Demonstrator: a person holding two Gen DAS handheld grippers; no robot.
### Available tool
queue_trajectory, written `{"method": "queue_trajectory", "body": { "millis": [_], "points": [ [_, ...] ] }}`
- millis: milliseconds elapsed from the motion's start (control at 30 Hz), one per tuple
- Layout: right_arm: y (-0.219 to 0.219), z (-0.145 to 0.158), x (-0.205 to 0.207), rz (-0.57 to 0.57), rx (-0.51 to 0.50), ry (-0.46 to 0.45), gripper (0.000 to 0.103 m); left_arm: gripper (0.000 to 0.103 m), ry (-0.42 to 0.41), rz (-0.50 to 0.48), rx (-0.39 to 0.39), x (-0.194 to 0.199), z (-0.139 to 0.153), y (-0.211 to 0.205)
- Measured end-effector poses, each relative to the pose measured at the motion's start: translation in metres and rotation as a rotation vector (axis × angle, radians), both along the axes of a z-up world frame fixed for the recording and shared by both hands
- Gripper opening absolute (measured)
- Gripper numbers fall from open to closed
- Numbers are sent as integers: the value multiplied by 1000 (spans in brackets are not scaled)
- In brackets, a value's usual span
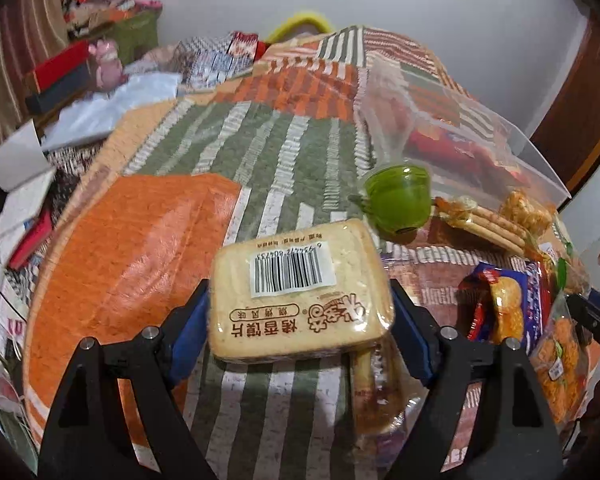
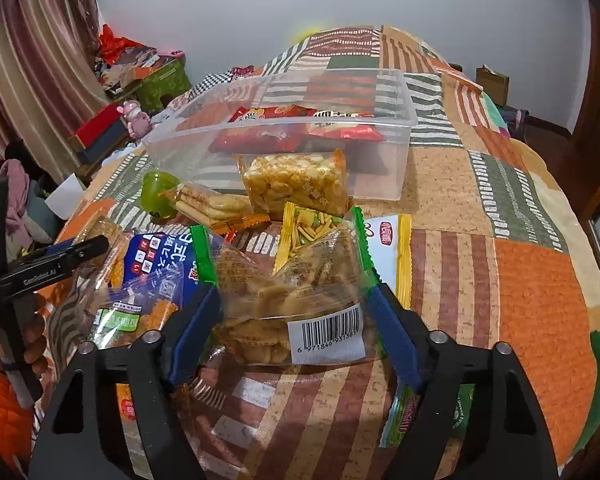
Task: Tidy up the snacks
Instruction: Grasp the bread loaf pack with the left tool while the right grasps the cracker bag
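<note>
My left gripper (image 1: 300, 312) is shut on a pale toast-slice pack (image 1: 300, 292) with a barcode label, held above the patchwork blanket. My right gripper (image 2: 296, 320) is shut on a clear green-edged cracker bag (image 2: 292, 296) with a barcode sticker. A clear plastic bin (image 2: 380, 152) stands on the bed beyond the snacks, with red packets (image 2: 296, 128) inside; it also shows in the left wrist view (image 1: 500, 136). The left gripper shows in the right wrist view (image 2: 60, 260) at the left edge.
Loose snacks lie before the bin: a green jelly cup (image 2: 158, 196), a biscuit pack (image 2: 216, 204), a puffed-snack bag (image 2: 296, 184), a blue bag (image 2: 156, 272), a yellow-edged bag (image 2: 312, 228). Clutter, boxes (image 1: 60, 72) and a pink toy (image 1: 108, 64) lie left of the bed.
</note>
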State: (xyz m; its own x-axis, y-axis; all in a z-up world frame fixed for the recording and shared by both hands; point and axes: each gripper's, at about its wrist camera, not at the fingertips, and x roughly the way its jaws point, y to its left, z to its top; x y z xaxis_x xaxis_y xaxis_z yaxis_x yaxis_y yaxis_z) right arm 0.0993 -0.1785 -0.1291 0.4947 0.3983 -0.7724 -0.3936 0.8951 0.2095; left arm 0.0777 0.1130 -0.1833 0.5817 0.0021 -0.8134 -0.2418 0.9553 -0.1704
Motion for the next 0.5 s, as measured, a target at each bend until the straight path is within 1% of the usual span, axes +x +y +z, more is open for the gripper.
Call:
{"method": "queue_trajectory", "body": {
  "millis": [67, 167, 367, 500],
  "points": [
    [-1, 1, 0, 1, 3, -3, 68, 83, -7, 7, -23, 0, -2, 3],
    [-2, 4, 0, 2, 11, -13, 61, 81, -11, 7, -11, -1, -1, 1],
    [-6, 10, 2, -5, 38, -18, 57, 80, -15, 3, 14, -5, 5, -5],
    [-10, 14, 2, -15, 42, -33, 55, 80, -54, -6, 42, -10, 19, -12]
  ]
}}
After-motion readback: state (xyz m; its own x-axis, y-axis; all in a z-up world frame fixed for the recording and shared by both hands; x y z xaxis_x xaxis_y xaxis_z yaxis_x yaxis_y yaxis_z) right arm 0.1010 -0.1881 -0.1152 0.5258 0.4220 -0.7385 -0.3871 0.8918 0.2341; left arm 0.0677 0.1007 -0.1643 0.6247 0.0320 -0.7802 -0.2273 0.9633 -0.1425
